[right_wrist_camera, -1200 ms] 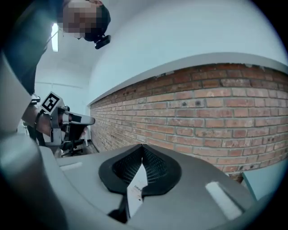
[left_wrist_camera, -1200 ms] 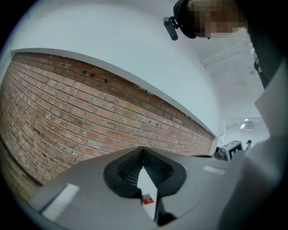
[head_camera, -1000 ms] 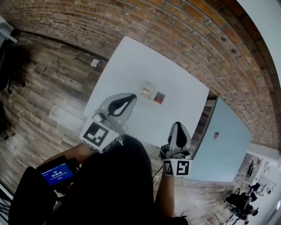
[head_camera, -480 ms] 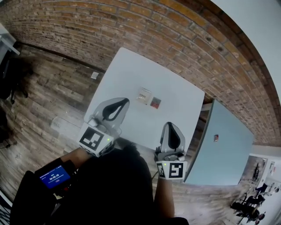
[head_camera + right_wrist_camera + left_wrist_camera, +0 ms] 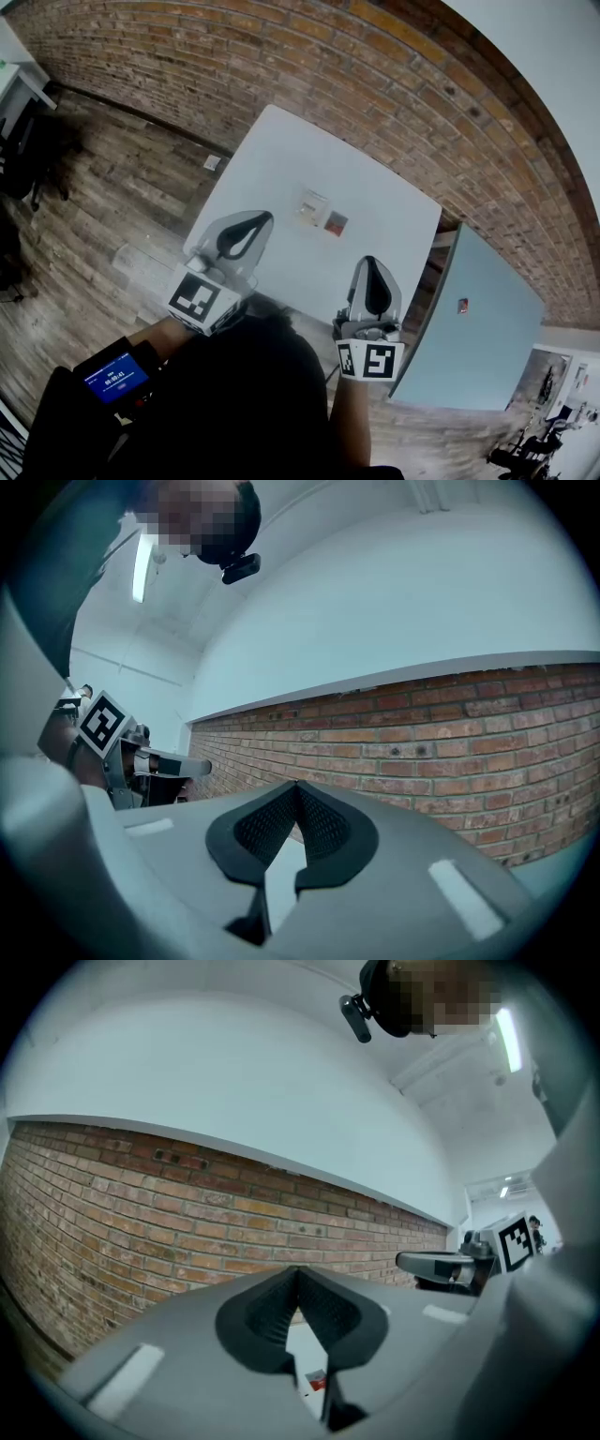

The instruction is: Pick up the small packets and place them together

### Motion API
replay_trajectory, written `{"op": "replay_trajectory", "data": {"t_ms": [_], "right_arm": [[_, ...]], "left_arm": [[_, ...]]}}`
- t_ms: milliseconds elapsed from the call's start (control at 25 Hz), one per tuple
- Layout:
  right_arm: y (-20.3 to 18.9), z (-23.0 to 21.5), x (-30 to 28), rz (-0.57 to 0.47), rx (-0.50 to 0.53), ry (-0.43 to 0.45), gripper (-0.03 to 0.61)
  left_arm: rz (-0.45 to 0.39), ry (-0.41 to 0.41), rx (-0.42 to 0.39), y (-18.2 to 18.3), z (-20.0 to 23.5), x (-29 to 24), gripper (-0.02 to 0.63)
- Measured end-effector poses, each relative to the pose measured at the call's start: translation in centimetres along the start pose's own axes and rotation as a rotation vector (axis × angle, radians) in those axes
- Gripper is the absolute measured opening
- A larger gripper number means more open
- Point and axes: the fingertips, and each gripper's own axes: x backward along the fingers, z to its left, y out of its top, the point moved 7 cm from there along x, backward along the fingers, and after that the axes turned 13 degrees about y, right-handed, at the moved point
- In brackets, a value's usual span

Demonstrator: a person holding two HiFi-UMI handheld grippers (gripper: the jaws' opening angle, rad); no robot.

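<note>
- The left gripper (image 5: 266, 217) is held level over the near edge of the white table (image 5: 281, 150). Its jaws are pressed together at the tips, with nothing between them.
- The right gripper (image 5: 371, 262) is also level and pressed together at the tips, with nothing caught in it. It sits near the table's near right edge, to the right of the left gripper and well apart from it.
- Two small packets lie on the table ahead of both grippers, out of contact with either.
- The pale packet (image 5: 312, 204) lies ahead of the left gripper and a little to its right.
- The red packet (image 5: 336, 224) lies just beside the pale one, on the side nearer the right gripper, ahead of that gripper and to its left. Whether the two packets' edges touch cannot be made out.
- In the left gripper view, a bit of the red packet (image 5: 317, 1382) shows on the table through the slot below the closed tips. The right gripper shows off to the right, with its marker cube (image 5: 516, 1241).
- In the right gripper view, only bare table shows through the slot, and the left gripper's marker cube (image 5: 101, 722) shows off to the left.
- A brick wall (image 5: 281, 56) stands beyond the table, ahead of both grippers.
- A wooden floor (image 5: 112, 206) lies left of the left gripper.
- A blue-grey panel (image 5: 478, 319) stands right of the right gripper.
- A small device with a lit blue screen (image 5: 115, 378) sits on the person's left arm, behind the left gripper.
</note>
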Motion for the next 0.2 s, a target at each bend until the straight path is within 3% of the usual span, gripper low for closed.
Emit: {"op": "replay_trajectory", "data": {"t_ms": [200], "right_arm": [[0.46, -0.81, -0.49, -0.007, 0.000, -0.004, 0.002]], "left_arm": [[-0.001, 0.003, -0.001, 0.26, -0.16, -0.70, 0.000]]}}
